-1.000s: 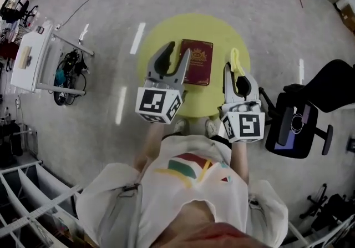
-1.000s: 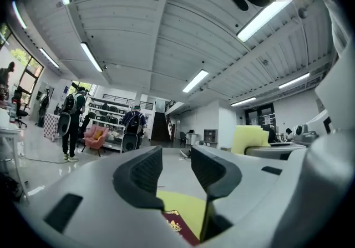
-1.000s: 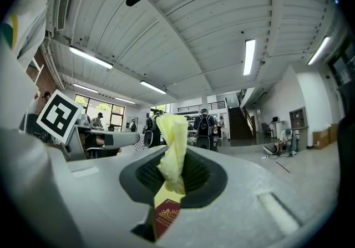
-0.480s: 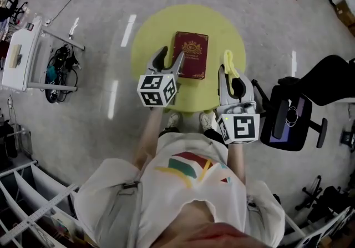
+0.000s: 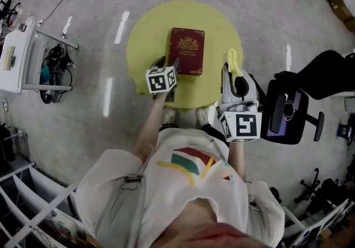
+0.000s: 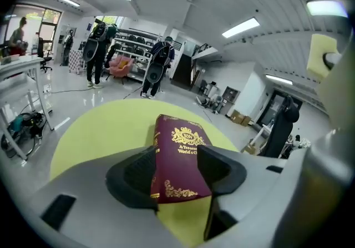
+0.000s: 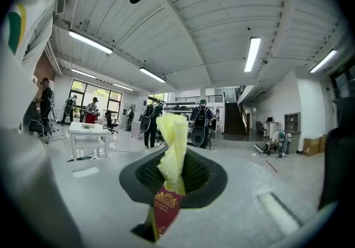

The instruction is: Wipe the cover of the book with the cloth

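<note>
Straddling the near end of the book, flat in the middle of the yellow table, with the left gripper spread wide open. Pinching the yellow cloth tight in the right gripper — up by the table's near-right edge.

Book: closed, maroon, gold-crested cover facing up, lying flat near the middle of the round yellow table. Cloth: pale yellow, bunched (an upright strip), pinched in the right gripper, apart from the book.
</note>
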{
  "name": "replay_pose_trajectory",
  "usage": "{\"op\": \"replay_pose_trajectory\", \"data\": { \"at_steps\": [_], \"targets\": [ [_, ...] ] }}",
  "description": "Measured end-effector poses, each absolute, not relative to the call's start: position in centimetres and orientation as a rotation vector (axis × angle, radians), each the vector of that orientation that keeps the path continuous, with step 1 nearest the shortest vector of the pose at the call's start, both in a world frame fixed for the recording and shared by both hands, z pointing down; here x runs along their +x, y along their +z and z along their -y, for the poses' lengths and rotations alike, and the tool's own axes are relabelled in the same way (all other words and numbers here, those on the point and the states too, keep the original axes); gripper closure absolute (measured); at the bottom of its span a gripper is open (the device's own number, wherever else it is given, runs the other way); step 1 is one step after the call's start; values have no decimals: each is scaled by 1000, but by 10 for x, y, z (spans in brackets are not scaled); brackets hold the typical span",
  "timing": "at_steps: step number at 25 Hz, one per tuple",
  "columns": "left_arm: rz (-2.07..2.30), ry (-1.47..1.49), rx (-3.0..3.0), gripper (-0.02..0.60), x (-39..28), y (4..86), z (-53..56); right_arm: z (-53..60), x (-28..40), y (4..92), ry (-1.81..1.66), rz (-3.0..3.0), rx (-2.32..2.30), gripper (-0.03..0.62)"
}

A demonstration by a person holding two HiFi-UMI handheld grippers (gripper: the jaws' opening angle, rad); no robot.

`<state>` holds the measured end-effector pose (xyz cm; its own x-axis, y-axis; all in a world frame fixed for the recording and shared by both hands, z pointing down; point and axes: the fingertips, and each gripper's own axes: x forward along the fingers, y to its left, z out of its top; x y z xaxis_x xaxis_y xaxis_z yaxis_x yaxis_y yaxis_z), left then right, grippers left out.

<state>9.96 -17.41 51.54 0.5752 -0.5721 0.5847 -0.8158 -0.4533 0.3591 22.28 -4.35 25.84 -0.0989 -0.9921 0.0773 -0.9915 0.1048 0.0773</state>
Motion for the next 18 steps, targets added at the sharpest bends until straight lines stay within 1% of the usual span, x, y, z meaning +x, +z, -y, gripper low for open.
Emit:
{"op": "replay_pose_trajectory", "data": {
  "at_steps": [10, 18],
  "targets": [
    [1000, 760, 2144, 362, 102, 570, 168, 44, 209, 264, -28, 2256, 1948, 565],
    [940, 696, 2097, 362, 102, 578, 167, 45, 206, 270, -12, 2270, 1913, 564]
  ]
}}
